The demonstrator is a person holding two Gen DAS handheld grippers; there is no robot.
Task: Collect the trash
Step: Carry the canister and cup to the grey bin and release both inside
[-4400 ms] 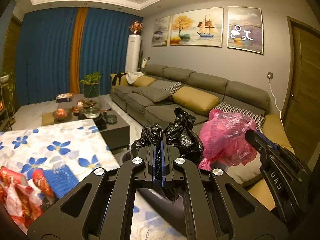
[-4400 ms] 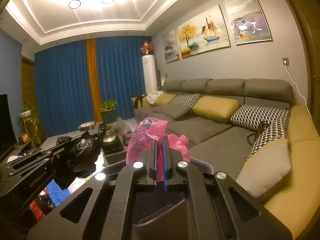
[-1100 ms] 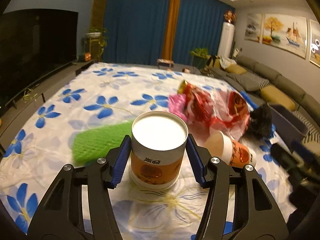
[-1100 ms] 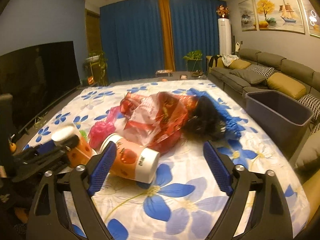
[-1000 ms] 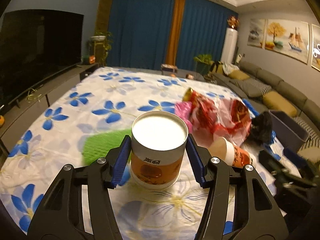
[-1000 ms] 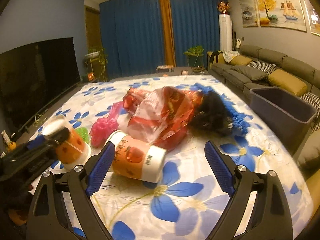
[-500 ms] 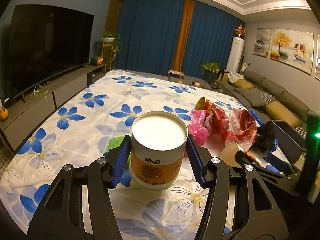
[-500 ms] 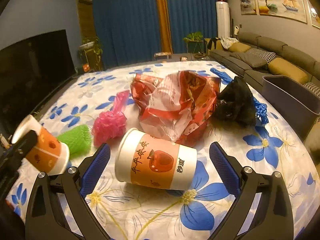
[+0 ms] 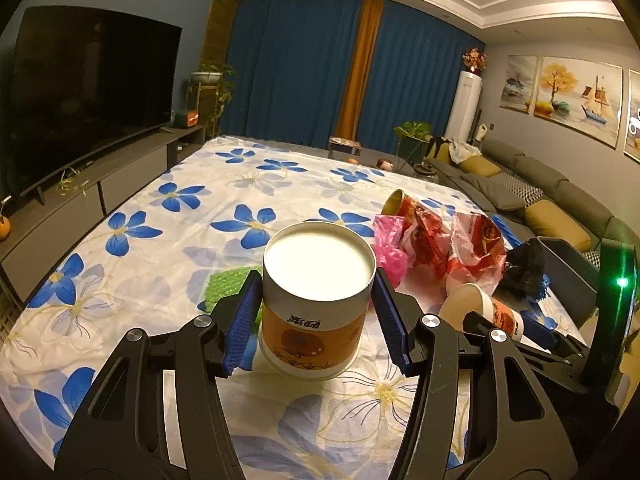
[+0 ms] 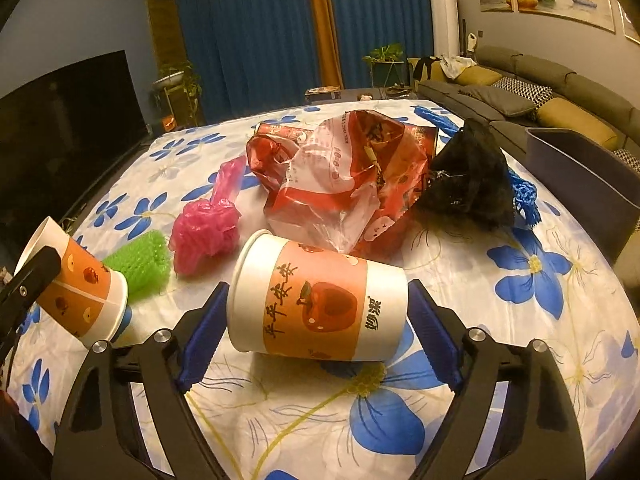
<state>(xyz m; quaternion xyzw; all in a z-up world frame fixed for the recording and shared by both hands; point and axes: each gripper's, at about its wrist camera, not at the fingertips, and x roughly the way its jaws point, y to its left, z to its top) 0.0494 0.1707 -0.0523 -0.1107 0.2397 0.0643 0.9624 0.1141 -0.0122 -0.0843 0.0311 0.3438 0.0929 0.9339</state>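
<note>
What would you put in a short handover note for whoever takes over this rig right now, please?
Left gripper: shut on the upside-down paper cup, tilted above the floral tablecloth.
Right gripper: open, pads either side of the lying paper cup, not yet closed.
Still on the table: red plastic bag, pink bag, green sponge, black bag, blue net.
The grey bin stands at the right table edge.
Left: bin everything.

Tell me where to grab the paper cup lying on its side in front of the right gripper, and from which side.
Grip the lying cup end to end, rim and base, coming in low from the near side. It lies across the right gripper, whose open fingers already bracket both ends. That hold may slip or crush the rim; turning the wrist to pinch across the round wall looks safer.
</note>
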